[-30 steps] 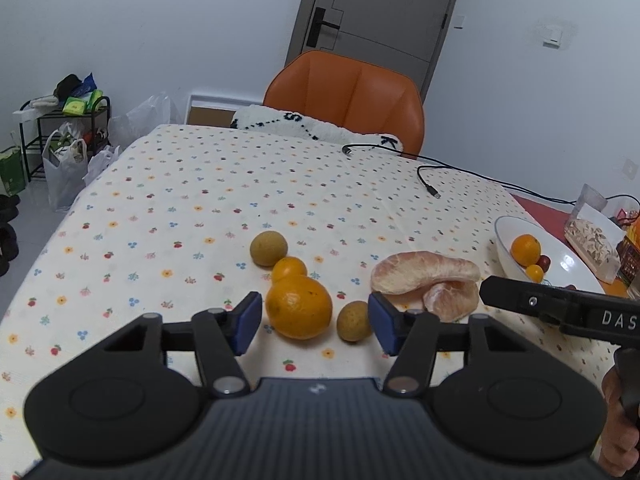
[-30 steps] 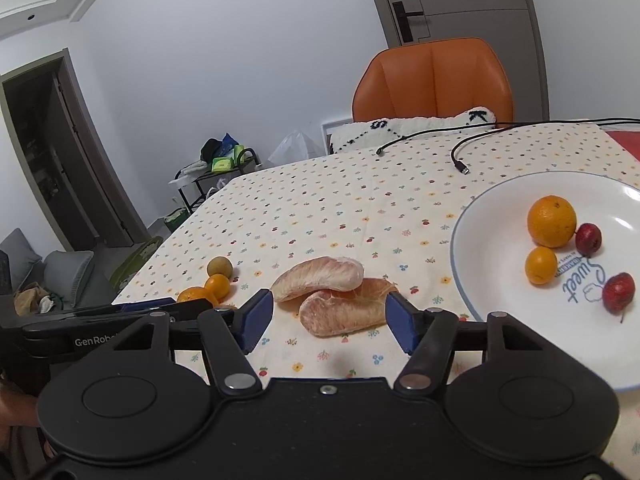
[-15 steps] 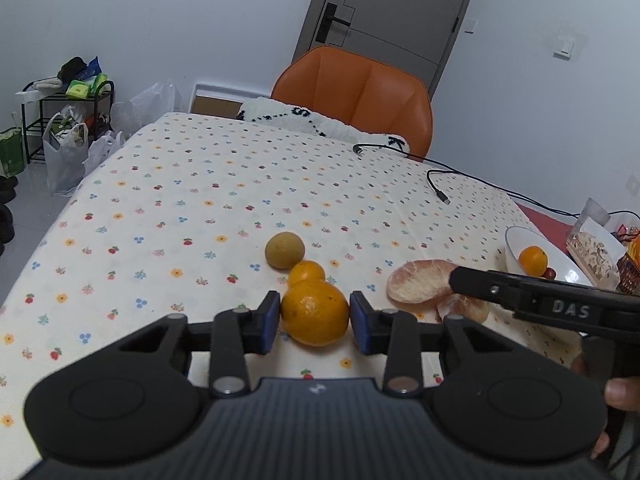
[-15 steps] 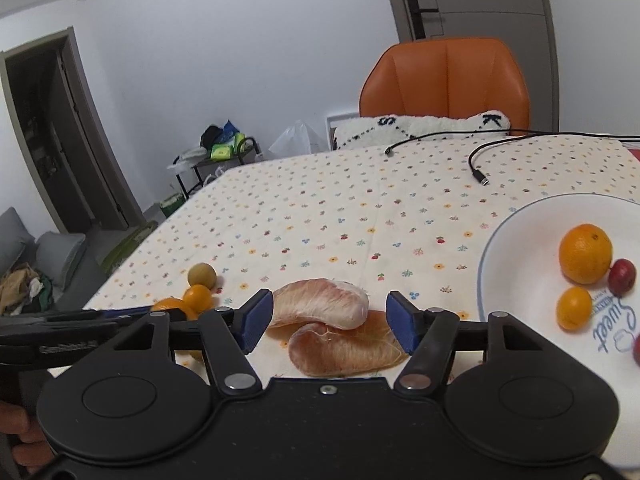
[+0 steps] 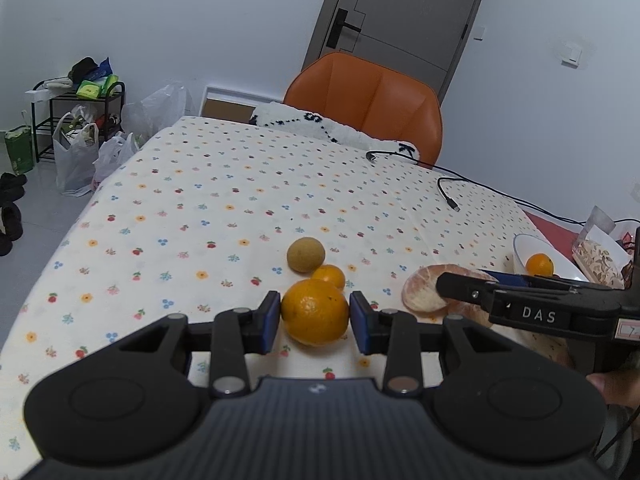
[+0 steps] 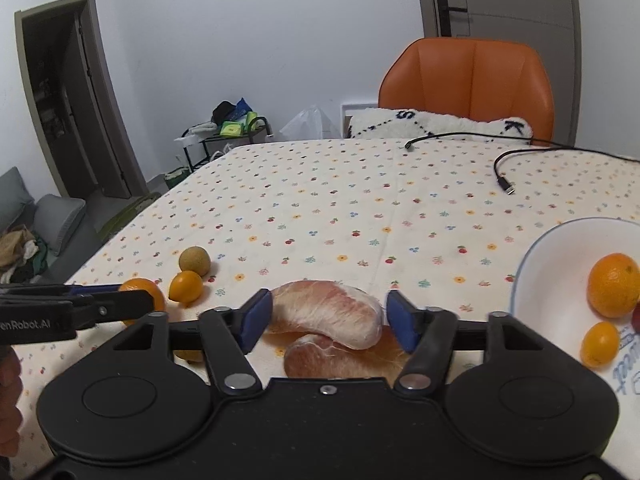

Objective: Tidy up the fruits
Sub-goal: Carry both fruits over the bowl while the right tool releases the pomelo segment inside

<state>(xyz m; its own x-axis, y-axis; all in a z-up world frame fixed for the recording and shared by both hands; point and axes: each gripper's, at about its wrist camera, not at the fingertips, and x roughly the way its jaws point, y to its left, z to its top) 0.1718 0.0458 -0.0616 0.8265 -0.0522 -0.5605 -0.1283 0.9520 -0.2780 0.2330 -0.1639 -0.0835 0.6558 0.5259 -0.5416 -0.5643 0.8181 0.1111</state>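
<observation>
A large orange (image 5: 315,312) rests on the flowered tablecloth, and my left gripper (image 5: 315,316) is shut on it, both blue pads against its sides. Just behind it lie a small orange (image 5: 329,276) and a brownish round fruit (image 5: 306,255). Two peeled pomelo segments lie stacked to the right. My right gripper (image 6: 328,316) straddles the upper pomelo segment (image 6: 328,308), its jaws closing, with a thin gap still showing at the right pad. The lower segment (image 6: 332,360) is partly hidden under the gripper body. A white plate (image 6: 560,248) at the right holds an orange (image 6: 614,284) and a smaller orange (image 6: 599,344).
A black cable (image 6: 504,176) trails over the far right of the table. An orange chair (image 5: 368,100) with a white cushion stands at the far edge. A snack bag (image 5: 600,256) lies beyond the plate. A shelf and plastic bags (image 5: 76,148) stand on the floor to the left.
My left jaws closed onto the large orange and have stayed there. My right gripper slid left from the plate until it straddled the pomelo segments, and its jaws have narrowed around the upper one.
</observation>
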